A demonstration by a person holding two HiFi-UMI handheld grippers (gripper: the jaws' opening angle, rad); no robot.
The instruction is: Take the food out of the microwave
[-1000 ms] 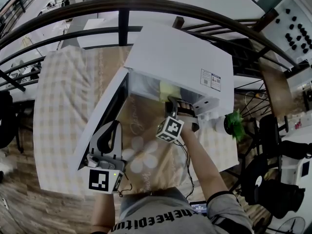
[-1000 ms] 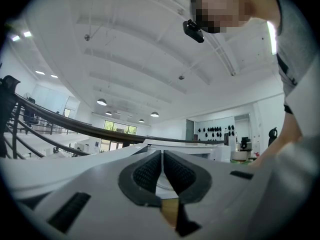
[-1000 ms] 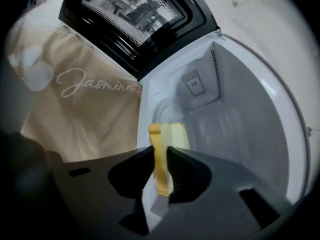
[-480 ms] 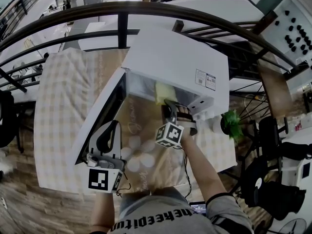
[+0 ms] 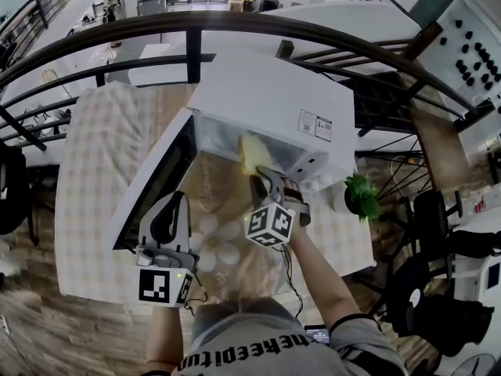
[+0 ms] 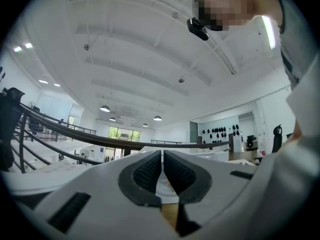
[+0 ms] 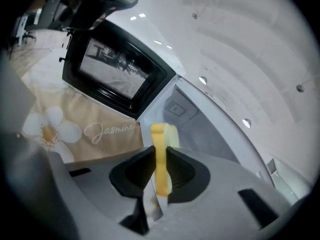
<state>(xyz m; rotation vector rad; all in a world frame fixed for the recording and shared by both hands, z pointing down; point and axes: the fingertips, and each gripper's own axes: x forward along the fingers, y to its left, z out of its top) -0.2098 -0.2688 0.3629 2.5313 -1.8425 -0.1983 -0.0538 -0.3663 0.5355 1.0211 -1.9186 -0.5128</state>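
The white microwave [image 5: 266, 104] stands on the table with its door [image 5: 153, 182] swung open to the left. My right gripper [image 5: 262, 180] is at the mouth of the oven and has just been closing on a flat yellow piece of food [image 5: 252, 151]. In the right gripper view the yellow food [image 7: 161, 149] stands upright, pinched between the pads of the right gripper [image 7: 160, 160]. My left gripper [image 5: 171, 210] hovers by the door's outer edge. The left gripper [image 6: 163, 169] is shut with nothing visible between its pads.
A beige cloth with daisy prints [image 5: 219, 237] lies in front of the microwave, over a checked tablecloth [image 5: 94, 155]. A small green plant [image 5: 362, 196] stands to the right of the oven. A dark railing [image 5: 235, 22] curves behind the table.
The right gripper has drawn back and upward from the oven cavity with the yellow food in it. The left gripper has lifted slightly beside the door.
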